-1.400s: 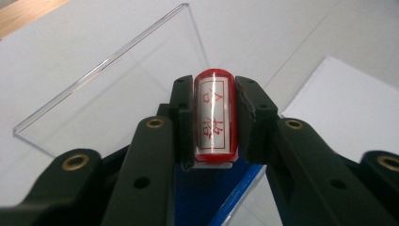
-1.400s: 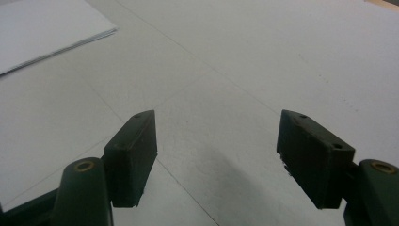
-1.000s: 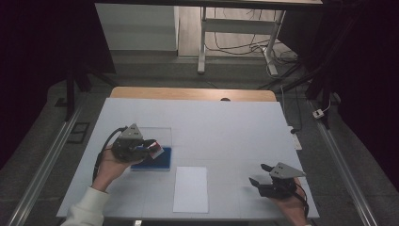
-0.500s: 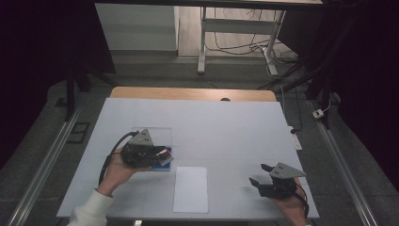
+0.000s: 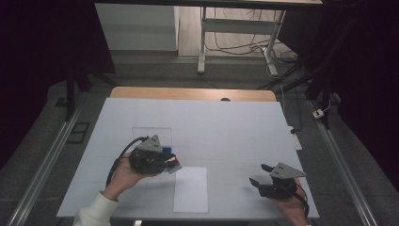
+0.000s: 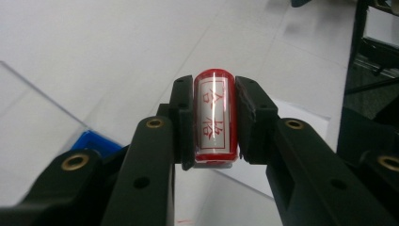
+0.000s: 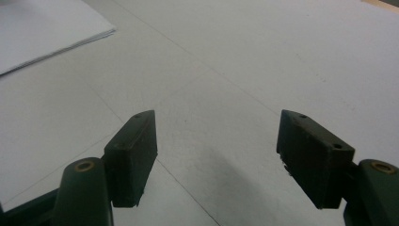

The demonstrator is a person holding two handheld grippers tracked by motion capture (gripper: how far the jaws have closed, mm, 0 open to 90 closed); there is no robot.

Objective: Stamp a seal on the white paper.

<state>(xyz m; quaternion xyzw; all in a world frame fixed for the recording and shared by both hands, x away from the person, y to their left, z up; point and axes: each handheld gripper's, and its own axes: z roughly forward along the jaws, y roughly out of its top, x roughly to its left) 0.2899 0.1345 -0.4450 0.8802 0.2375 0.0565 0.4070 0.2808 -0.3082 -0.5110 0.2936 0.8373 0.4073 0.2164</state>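
My left gripper (image 5: 170, 162) was held just left of the white sheet of paper (image 5: 190, 189), which serves here as the landmark on the white table (image 5: 226, 127). My left hand (image 5: 123, 173) gripped its body, with the cable looping away from the sheet. In the left gripper view, my left gripper (image 6: 214, 115) was clamped on a red cylindrical stamp (image 6: 214, 117) with a white label bearing red characters, the stamp standing upright between the two jaws, which pressed its sides. A blue ink pad (image 6: 95, 143) lay below and left of the jaws, beside a clear plastic sheet (image 6: 28, 117). Beyond the stamp lay a corner of the paper (image 6: 301, 109). My right gripper (image 5: 258, 175) rested to the right of the sheet, well apart from it. In the right gripper view, my right gripper (image 7: 217, 157) had its jaws spread wide over bare table, the sheet's edge (image 7: 42, 35) lying at upper left.
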